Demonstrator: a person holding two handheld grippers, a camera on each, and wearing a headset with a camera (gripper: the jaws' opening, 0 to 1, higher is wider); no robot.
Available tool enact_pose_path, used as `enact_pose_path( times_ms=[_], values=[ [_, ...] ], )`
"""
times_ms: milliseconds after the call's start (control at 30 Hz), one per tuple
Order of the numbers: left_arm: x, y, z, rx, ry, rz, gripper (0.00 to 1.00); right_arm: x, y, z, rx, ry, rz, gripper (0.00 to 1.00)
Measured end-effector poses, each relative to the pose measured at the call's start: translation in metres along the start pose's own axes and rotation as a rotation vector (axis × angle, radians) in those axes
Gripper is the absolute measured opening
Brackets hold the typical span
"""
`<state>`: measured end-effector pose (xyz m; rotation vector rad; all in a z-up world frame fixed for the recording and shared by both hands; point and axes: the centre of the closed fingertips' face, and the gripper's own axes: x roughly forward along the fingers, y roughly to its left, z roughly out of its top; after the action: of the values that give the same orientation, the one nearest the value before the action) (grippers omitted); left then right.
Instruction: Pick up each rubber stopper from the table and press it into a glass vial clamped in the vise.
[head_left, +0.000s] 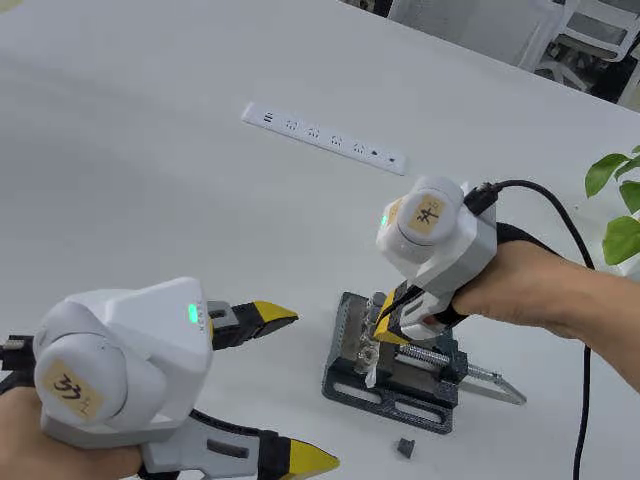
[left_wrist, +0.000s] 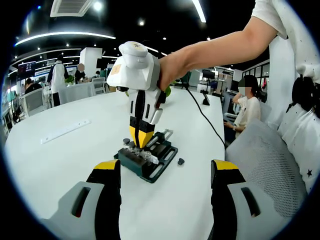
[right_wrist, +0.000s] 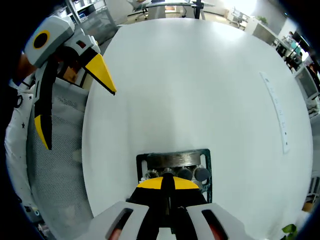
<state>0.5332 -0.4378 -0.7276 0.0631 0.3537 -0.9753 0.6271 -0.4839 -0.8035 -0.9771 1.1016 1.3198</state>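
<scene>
- The vise (head_left: 398, 385) was dark bumpy metal, shaped like a box, with a shiny screw sticking out of one end. It sat flat on the smooth white table (head_left: 150, 180).
- Small clear glass vials (head_left: 370, 365) stood in a row in the vise. Some had dark round tops.
- One small dark rubber stopper (head_left: 405, 447) lay on the table just beside the vise.
- The right gripper (head_left: 386, 326) pointed down at the vials. Its yellow tips were pinched together. I could not tell if anything was between them.
- The left gripper (head_left: 290, 388) was off to the side of the vise, its tongs wide apart with nothing in them.
- Both grippers were smooth white plastic with a green light.
- Each had a round tan sticker. The left one looked like "33". I could not read the right one.
- A long white power strip (head_left: 325, 137) lay farther back.
</scene>
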Motion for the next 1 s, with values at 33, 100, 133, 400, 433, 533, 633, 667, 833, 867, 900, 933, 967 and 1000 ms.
enact_pose_path(
  times_ms=[33, 100, 133, 400, 433, 533, 633, 667, 833, 867, 900, 933, 967, 1000],
  values=[
    [-0.0002, -0.0006, 0.0002, 0.0, 0.001, 0.001, 0.72, -0.0005, 0.0018, -0.0009, 0.006, -0.01, -0.002, 0.0],
    [-0.0005, -0.0008, 0.0, -0.001, 0.001, 0.002, 0.72, -0.0004, 0.0019, -0.0009, 0.01, -0.019, -0.004, 0.0],
    [-0.0006, -0.0014, 0.0003, -0.002, 0.001, 0.004, 0.72, -0.0001, 0.0017, -0.0006, 0.014, -0.025, -0.006, 0.0],
    [-0.0013, -0.0031, 0.0014, -0.006, 0.0, 0.01, 0.72, -0.0018, 0.0037, -0.0006, 0.002, -0.019, -0.016, 0.0],
    [-0.0014, -0.0033, 0.0015, -0.006, 0.0, 0.01, 0.72, -0.0018, 0.0037, -0.0006, 0.001, -0.018, -0.016, 0.0],
    [-0.0019, -0.0018, 0.001, -0.008, -0.001, 0.012, 0.72, -0.0016, 0.004, -0.0001, -0.004, -0.004, -0.024, 0.0],
    [-0.0011, -0.001, 0.0014, -0.01, -0.003, 0.013, 0.71, -0.0016, 0.0036, 0.0007, 0.008, 0.013, -0.024, 0.0],
    [-0.0009, -0.0009, 0.0012, -0.01, -0.003, 0.012, 0.71, -0.0016, 0.0041, 0.0007, 0.002, 0.019, -0.026, 0.0],
    [0.0006, -0.0004, 0.0034, -0.009, -0.009, 0.011, 0.71, 0.0004, 0.0067, 0.0019, -0.056, 0.093, -0.056, 0.0],
    [0.001, 0.0001, 0.0044, -0.01, -0.011, 0.012, 0.71, 0.0006, 0.0057, 0.0009, -0.087, 0.135, -0.066, 0.0],
    [0.0013, 0.0005, 0.0049, -0.01, -0.012, 0.013, 0.71, 0.0004, 0.0062, 0.0019, -0.11, 0.147, -0.063, 0.0],
    [0.0018, 0.001, 0.0055, -0.01, -0.013, 0.014, 0.71, 0.001, 0.0066, 0.0033, -0.078, 0.142, -0.057, 0.0],
    [0.0025, 0.0013, 0.0065, -0.008, -0.014, 0.014, 0.71, 0.0011, 0.0055, 0.0032, -0.078, 0.151, -0.048, 0.0],
    [0.0025, 0.0016, 0.0067, -0.006, -0.015, 0.014, 0.71, 0.001, 0.0054, 0.0029, -0.082, 0.153, -0.04, 0.0]
  ],
)
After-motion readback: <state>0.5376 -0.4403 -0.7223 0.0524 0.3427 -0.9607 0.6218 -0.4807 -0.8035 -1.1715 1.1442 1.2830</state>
